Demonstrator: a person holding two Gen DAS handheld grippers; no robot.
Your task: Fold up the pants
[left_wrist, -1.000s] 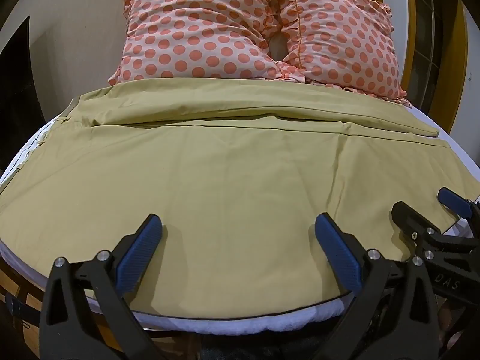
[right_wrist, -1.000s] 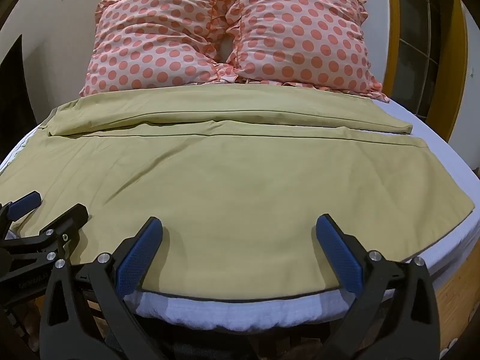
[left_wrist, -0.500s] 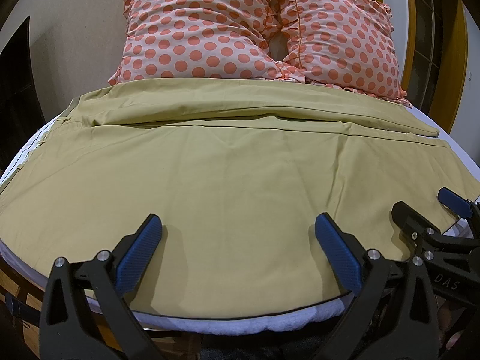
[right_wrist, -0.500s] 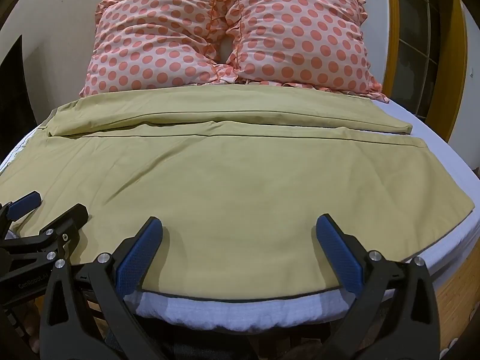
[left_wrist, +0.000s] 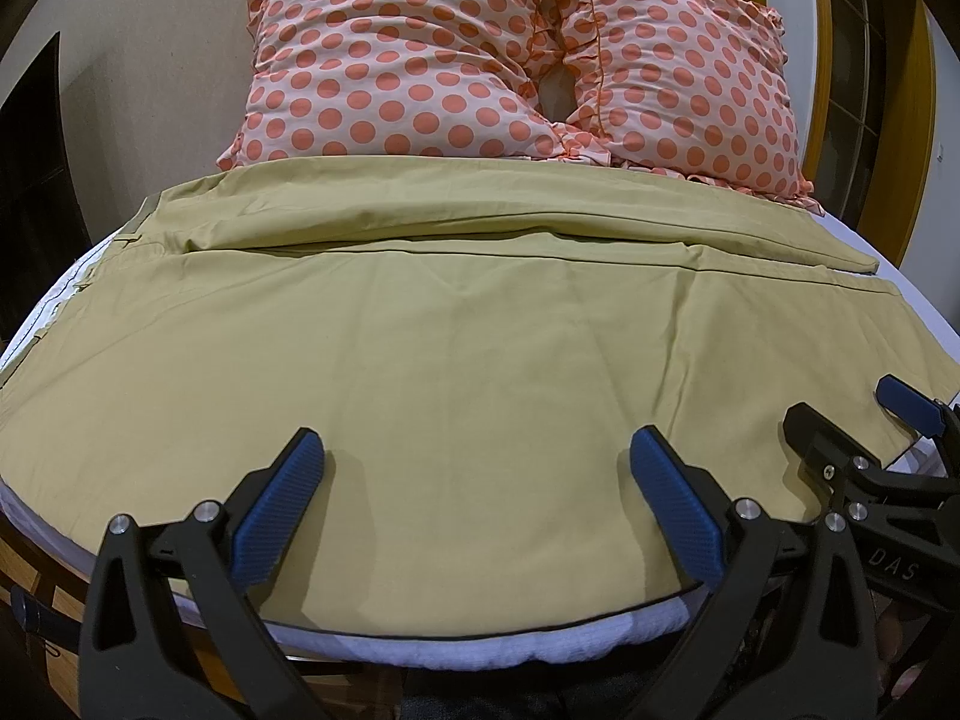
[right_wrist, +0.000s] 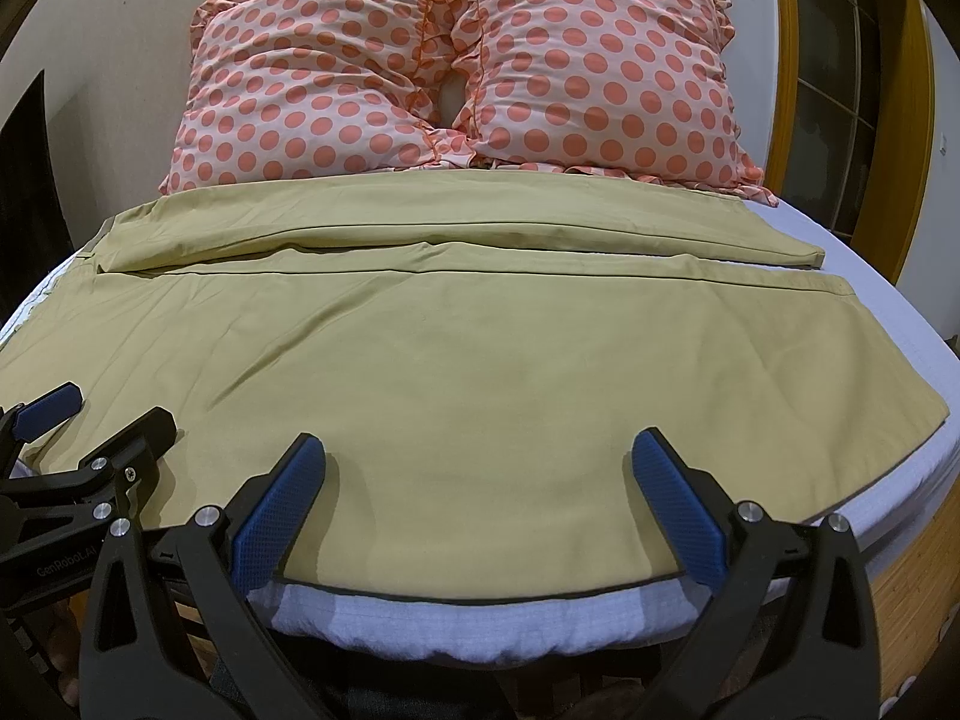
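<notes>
Khaki pants (left_wrist: pixel 468 348) lie spread flat across the bed, waistband at the left, both legs running to the right, the far leg by the pillows. They also show in the right wrist view (right_wrist: pixel 480 354). My left gripper (left_wrist: pixel 477 480) is open and empty, its blue pads low over the near leg at the bed's front edge. My right gripper (right_wrist: pixel 480 480) is open and empty over the same leg, further right. Each gripper shows from the side in the other's view, the right gripper (left_wrist: pixel 864 420) and the left gripper (right_wrist: pixel 90 414).
Two pink polka-dot pillows (left_wrist: pixel 522 54) stand against the wall at the head of the bed. The white mattress edge (right_wrist: pixel 480 618) curves just below the pants' near hem. A wooden door frame (right_wrist: pixel 780 60) stands at the right.
</notes>
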